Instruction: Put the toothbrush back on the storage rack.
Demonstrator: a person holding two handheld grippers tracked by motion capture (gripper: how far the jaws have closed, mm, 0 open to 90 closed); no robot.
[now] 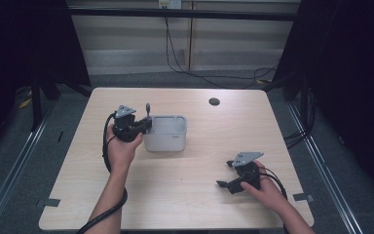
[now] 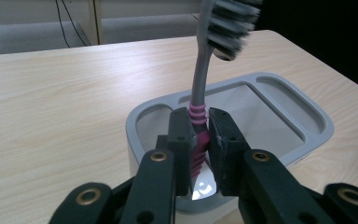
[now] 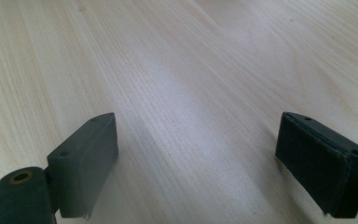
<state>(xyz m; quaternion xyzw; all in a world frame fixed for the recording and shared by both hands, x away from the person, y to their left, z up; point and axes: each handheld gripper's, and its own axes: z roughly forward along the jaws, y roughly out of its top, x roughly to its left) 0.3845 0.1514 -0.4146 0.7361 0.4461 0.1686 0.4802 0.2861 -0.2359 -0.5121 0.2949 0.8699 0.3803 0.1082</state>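
- One toothbrush (image 2: pixel 200 88) is the thing being handled: a grey handle with a pink ribbed grip, standing nearly upright with its bristle head at the top, its lower end down inside the near-left compartment of the grey holder (image 2: pixel 279 88).
- How deep the handle's foot reaches, or whether it rests on the bottom, I cannot tell; the jaws hide that part.
- By my reading the placing is most of the way done: the brush is in the compartment but not yet released, so letting go and drawing the hand clear remain.
- The left gripper (image 2: pixel 199 140) is clamped on the toothbrush at the pink grip, jaws squeezed close with the handle between the pads, right over the holder's rim.
- From the high view the left gripper (image 1: pixel 143 126) sits against the left side of the holder (image 1: pixel 168 136), which stands a little left of the middle of the wooden table (image 1: pixel 204 195).
- The holder's wide middle compartment and narrow far one look empty.
- The right gripper (image 1: pixel 226 173) waits well apart, near the table's front right, low over bare wood.
- Its jaws stand wide apart with nothing between them, as the right gripper (image 3: pixel 198 158) view makes plain.
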